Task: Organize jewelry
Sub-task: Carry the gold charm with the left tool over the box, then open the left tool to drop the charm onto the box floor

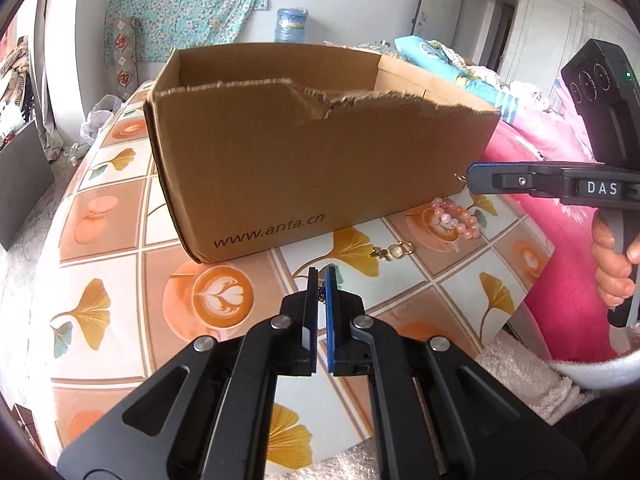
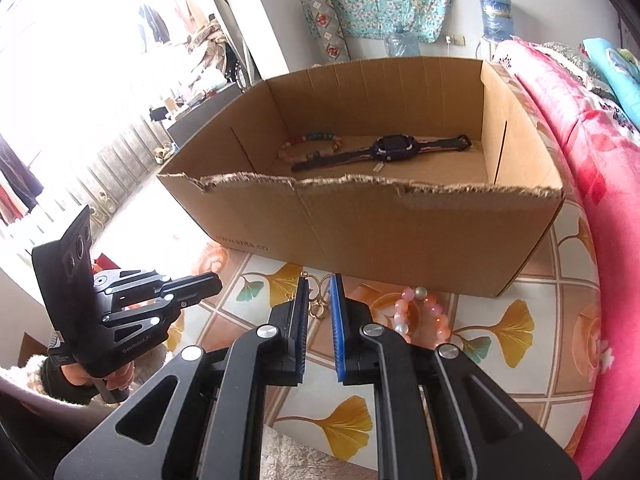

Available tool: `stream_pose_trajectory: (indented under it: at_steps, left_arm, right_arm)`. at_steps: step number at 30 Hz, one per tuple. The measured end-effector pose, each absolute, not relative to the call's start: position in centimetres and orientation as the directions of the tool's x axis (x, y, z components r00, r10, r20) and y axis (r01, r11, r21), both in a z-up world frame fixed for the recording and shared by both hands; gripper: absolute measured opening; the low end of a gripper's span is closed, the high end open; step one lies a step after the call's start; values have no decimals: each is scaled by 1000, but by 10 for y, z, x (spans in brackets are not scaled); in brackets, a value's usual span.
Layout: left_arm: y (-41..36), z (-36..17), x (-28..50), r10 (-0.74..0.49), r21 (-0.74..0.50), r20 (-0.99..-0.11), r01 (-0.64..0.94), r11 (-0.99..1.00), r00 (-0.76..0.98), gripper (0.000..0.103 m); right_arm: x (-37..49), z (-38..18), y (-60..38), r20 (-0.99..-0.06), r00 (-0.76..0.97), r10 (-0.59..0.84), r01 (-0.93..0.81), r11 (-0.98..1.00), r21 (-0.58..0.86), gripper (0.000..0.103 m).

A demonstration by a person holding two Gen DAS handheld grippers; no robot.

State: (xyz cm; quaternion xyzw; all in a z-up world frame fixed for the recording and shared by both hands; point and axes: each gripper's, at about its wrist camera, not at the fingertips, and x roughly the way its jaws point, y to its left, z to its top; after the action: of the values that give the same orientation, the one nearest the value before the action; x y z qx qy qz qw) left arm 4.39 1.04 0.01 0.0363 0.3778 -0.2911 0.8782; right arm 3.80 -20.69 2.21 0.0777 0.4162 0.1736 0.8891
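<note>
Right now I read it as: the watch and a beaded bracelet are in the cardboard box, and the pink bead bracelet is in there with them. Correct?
Not quite. The watch and a beaded bracelet are in the cardboard box, but the pink bead bracelet lies outside it, on the patterned tablecloth in front of the box. The right wrist view shows this.

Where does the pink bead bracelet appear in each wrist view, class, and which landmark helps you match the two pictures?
Left wrist view: pink bead bracelet lies right of centre on the tablecloth, by the box's near right corner.
Right wrist view: lower right of centre, before the box's front wall.
Shared landmark: the cardboard box with its torn front edge.
</note>
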Motion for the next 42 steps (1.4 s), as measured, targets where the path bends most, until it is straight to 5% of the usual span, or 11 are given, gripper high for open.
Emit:
stream_pose_trajectory:
  at_steps: [11, 25, 28, 33, 42]
  left_arm:
    - [12, 114, 54, -702, -286, -466, 658, 696, 539, 2]
    - [-59, 66, 203, -575, -377, -757, 511, 772, 311, 2]
    - [-68, 58, 215, -555, -380, -781, 488, 786, 286, 3]
    - [-75, 54, 219, -549, -390, -791, 468, 793, 270, 27]
    - [-69, 65, 215, -561, -396, -769, 461, 794, 307, 27]
  right_arm:
    - [64, 101, -209, -578, 695, 428, -331, 904, 272, 11]
    - [183, 63, -227, -753, 538, 379, -225, 925, 306, 11]
    - [195, 61, -230, -765, 541, 351, -215, 936, 278, 11]
    - [202, 62, -236, -765, 548, 338, -203, 941, 270, 12]
    - [195, 72, -245, -740, 583, 335, -182, 942, 283, 12]
